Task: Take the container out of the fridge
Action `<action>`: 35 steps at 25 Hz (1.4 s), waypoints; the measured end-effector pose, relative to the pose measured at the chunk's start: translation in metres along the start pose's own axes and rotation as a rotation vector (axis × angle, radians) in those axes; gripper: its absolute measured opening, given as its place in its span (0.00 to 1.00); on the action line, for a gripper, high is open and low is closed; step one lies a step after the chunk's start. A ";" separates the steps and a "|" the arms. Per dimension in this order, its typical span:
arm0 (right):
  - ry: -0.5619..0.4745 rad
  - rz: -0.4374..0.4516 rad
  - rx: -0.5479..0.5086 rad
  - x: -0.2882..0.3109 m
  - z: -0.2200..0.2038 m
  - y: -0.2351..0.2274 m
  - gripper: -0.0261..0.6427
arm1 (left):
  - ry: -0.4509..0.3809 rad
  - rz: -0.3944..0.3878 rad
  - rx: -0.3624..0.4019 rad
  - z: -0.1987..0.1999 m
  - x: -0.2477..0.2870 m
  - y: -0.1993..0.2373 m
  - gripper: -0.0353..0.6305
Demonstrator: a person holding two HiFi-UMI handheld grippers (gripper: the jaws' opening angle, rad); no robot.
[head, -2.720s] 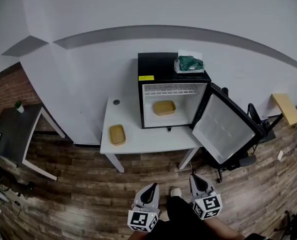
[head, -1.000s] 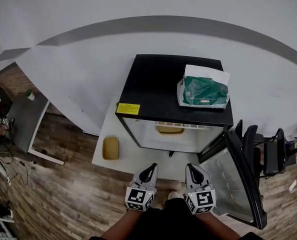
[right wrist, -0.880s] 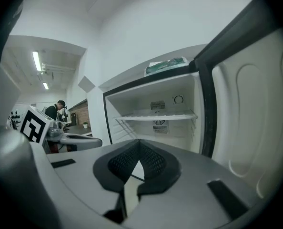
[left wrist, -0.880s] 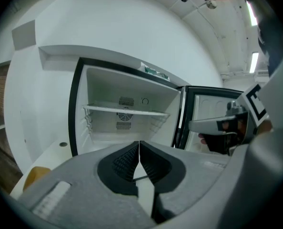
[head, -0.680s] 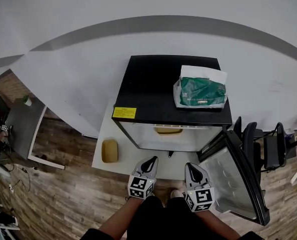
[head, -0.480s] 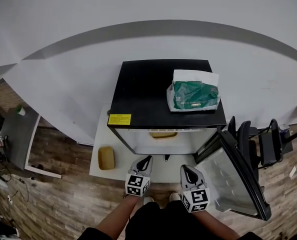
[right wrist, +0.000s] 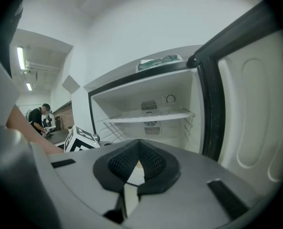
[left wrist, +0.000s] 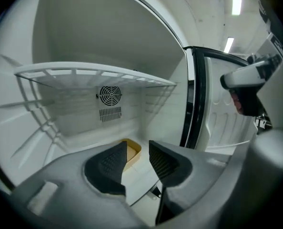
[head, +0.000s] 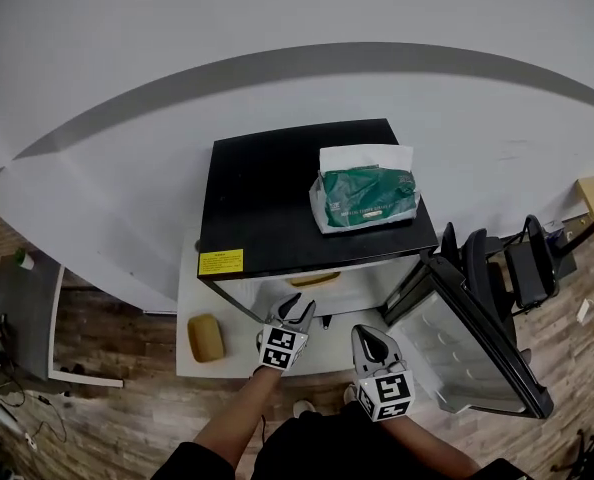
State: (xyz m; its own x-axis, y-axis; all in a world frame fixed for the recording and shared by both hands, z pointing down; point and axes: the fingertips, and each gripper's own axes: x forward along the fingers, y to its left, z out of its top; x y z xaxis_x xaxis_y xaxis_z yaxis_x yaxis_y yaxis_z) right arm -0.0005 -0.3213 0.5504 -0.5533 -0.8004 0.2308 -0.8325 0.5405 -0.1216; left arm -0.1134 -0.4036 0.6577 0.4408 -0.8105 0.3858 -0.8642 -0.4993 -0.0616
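White worktop (head: 227,353) carries the open fridge (head: 277,188), centre frame. Left gripper (head: 297,306) has moved up to its doorway, jaws opening toward the tan container (left wrist: 131,150) on the fridge floor without touching it, so a grasp looks imminent. Right gripper (head: 367,333) has its jaws together, empty.

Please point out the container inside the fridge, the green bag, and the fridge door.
container (left wrist: 132,151): left gripper view, on its yellow corner rim.
green bag (head: 367,198): head view, on the middle of its green face.
fridge door (head: 472,353): head view, on its white inner panel.
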 end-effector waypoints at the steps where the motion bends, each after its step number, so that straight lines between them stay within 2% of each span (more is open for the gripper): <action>1: 0.000 -0.012 0.006 0.000 0.000 -0.004 0.04 | 0.001 -0.016 0.020 0.002 0.007 -0.001 0.27; 5: 0.006 -0.055 0.017 -0.003 -0.002 -0.017 0.04 | 0.077 -0.099 0.111 -0.005 0.038 -0.011 0.33; 11: 0.028 -0.093 0.032 -0.009 -0.009 -0.028 0.04 | 0.191 -0.173 0.232 -0.027 0.077 -0.007 0.34; 15: 0.037 -0.128 0.045 -0.014 -0.010 -0.042 0.04 | 0.263 -0.204 0.263 -0.045 0.098 -0.003 0.34; 18: 0.051 -0.131 0.042 -0.017 -0.011 -0.043 0.04 | 0.297 -0.215 0.280 -0.056 0.109 -0.002 0.34; 21: 0.063 -0.114 0.030 -0.019 -0.015 -0.039 0.04 | 0.342 -0.221 0.334 -0.069 0.115 -0.001 0.34; 26: 0.093 -0.084 0.013 -0.022 -0.025 -0.029 0.04 | 0.384 -0.216 0.350 -0.082 0.126 0.006 0.34; 32: 0.100 -0.072 -0.006 -0.029 -0.025 -0.024 0.04 | 0.484 -0.242 0.581 -0.105 0.132 0.005 0.34; 35: 0.100 -0.078 -0.008 -0.034 -0.025 -0.026 0.04 | 0.499 -0.224 0.545 -0.105 0.136 0.008 0.34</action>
State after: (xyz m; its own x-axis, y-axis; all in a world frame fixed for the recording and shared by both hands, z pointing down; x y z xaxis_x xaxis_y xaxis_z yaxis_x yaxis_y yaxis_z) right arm 0.0402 -0.3018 0.5694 -0.4806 -0.8107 0.3343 -0.8727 0.4795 -0.0920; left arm -0.0862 -0.4858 0.8062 0.3173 -0.5029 0.8040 -0.4686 -0.8202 -0.3281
